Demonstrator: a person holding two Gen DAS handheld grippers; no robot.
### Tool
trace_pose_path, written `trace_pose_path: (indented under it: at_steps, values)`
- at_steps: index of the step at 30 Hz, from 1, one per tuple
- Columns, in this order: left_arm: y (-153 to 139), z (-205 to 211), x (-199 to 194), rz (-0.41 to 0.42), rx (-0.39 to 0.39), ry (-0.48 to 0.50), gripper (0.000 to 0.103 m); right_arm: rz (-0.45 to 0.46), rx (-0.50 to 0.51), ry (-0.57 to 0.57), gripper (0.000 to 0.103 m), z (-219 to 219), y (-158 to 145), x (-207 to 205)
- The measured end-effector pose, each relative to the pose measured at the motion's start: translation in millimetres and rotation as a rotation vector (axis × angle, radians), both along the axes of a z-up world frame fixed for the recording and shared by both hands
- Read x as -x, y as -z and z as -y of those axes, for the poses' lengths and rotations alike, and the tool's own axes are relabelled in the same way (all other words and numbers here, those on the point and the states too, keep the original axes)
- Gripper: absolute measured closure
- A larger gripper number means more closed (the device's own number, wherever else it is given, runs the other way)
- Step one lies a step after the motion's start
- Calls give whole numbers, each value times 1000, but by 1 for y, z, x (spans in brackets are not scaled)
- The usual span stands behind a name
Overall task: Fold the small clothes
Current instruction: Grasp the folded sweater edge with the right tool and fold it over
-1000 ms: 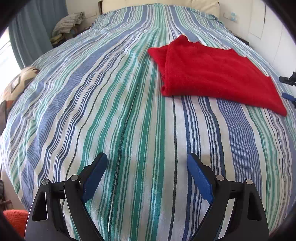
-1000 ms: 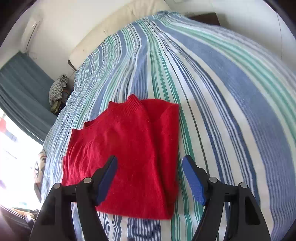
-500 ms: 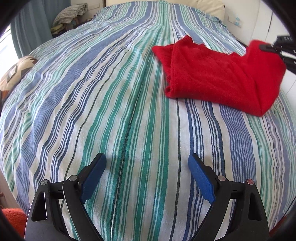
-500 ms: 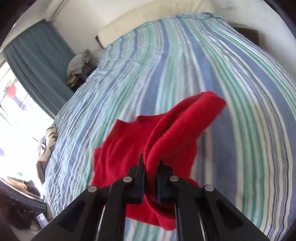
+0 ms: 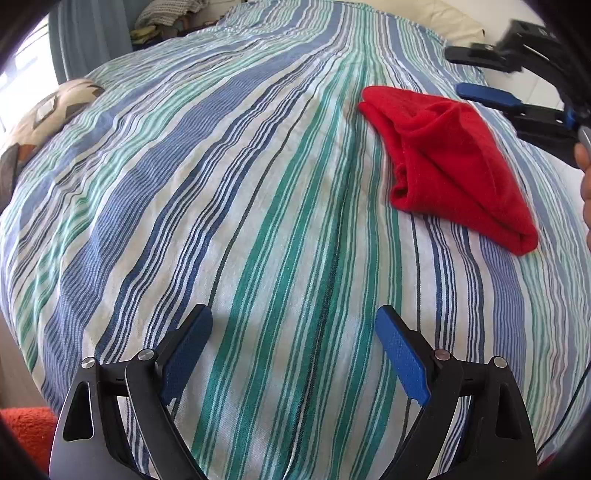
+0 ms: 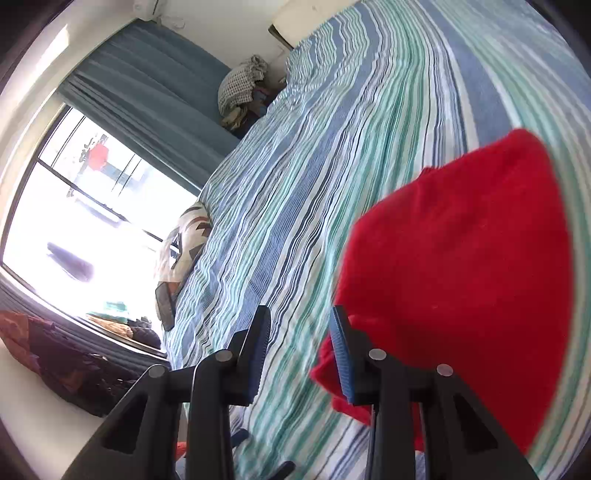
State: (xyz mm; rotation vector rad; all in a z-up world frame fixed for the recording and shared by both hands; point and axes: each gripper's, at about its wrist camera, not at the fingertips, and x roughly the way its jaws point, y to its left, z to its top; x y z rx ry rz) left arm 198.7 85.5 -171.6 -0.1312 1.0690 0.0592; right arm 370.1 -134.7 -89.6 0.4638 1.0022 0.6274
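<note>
Sweater (image 5: 454,158) was seen at 1 o'clock of the idle, wide-open left gripper (image 5: 293,347); right gripper (image 6: 299,332), nearer, was opening, nothing held.

One red garment (image 5: 454,162), folded, lying on the right part of the bed; one bed under a single striped cover (image 5: 221,206) in blue, green and white; two grippers: the left gripper (image 5: 293,325) near, with two blue pads, and the right gripper (image 6: 300,325) at far right above the garment, likewise two pads; one patterned cushion (image 5: 55,110) at the left edge of the bed; one heap of checked cloth (image 6: 242,86) at the far left corner; one blue-grey curtain (image 6: 155,96); one window (image 6: 74,221); one pale headboard (image 5: 439,16) at the far end; one hand (image 5: 583,177) at the right edge.
</note>
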Motion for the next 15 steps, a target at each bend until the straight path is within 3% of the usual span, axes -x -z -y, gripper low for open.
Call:
trace_pose_path:
  at_steps: [4, 7, 9, 11, 13, 15]
  values:
    - [0, -2, -2, -4, 29, -12, 12, 73, 314, 27, 70, 11, -3, 8]
    - [1, -1, -2, -5, 19, -9, 12, 106, 339, -30, 70, -3, 10, 14]
    - [2, 0, -2, -5, 8, -8, 12, 149, 297, -101, 70, -20, 20, 23]
    - [3, -1, 0, -6, -5, -7, 12, 109, 293, -212, 73, -45, 45, 32]
    - [3, -2, 0, -8, -14, -10, 12, 29, 369, -350, 79, -66, 76, 46]
    - [3, -4, 0, -7, -4, -17, 12, 42, 425, -417, 82, -70, 84, 64]
